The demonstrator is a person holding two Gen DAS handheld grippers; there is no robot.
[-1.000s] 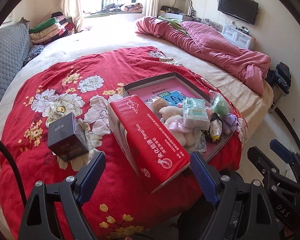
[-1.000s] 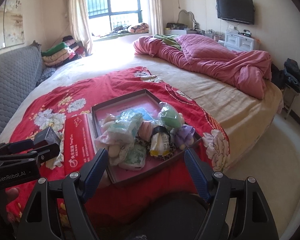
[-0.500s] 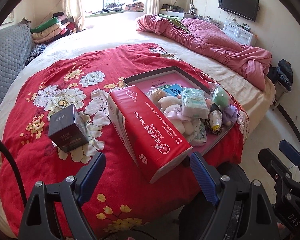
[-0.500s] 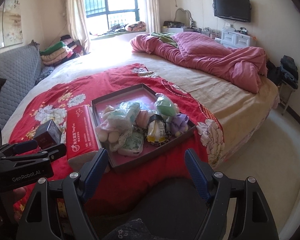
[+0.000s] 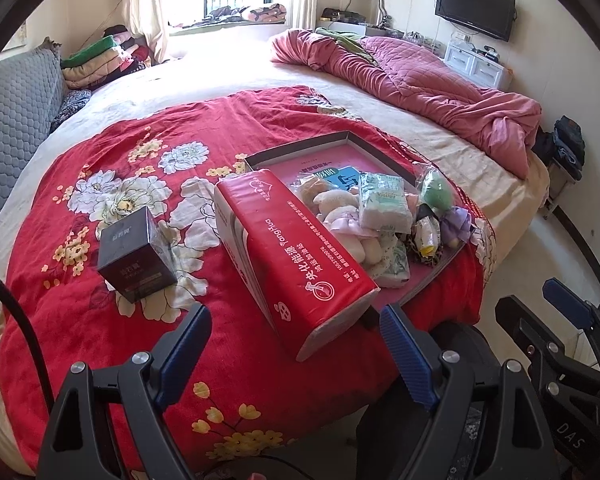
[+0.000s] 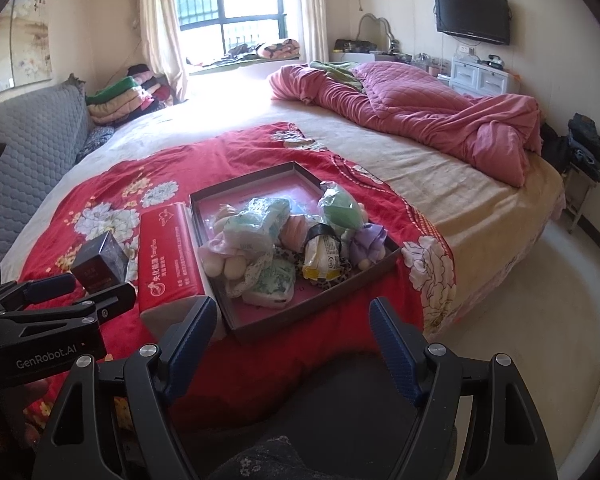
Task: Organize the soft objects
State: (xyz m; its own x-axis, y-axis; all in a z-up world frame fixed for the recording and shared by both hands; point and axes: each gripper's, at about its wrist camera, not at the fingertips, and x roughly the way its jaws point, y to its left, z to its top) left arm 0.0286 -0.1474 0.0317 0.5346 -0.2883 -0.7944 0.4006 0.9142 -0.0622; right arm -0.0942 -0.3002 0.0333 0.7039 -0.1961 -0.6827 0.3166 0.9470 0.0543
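A shallow dark tray point(image 5: 312, 145) point(image 6: 332, 296) with a pink floor lies on the red floral blanket point(image 5: 140, 184) point(image 6: 236, 152). It holds several soft things: tissue packs point(image 5: 382, 200) point(image 6: 256, 220), a green plush point(image 5: 436, 190) point(image 6: 342, 210), a purple flower point(image 5: 456, 226) point(image 6: 366, 240) and white plush pieces point(image 5: 340, 216). A red tissue pack point(image 5: 288, 248) point(image 6: 166, 256) lies along the tray's left side. My left gripper point(image 5: 296, 340) is open and empty, just short of the red pack. My right gripper point(image 6: 292, 332) is open and empty before the tray.
A small dark box point(image 5: 134, 256) point(image 6: 98, 262) stands on the blanket left of the red pack. A rumpled pink quilt point(image 5: 420, 80) point(image 6: 420, 112) lies far right. Folded clothes point(image 6: 128, 96) are stacked by the window. The bed edge and floor point(image 6: 540, 300) are to the right.
Both grippers have drawn back and risen a little from the bed, so the tray and red pack sit farther off. Both stay open and empty.
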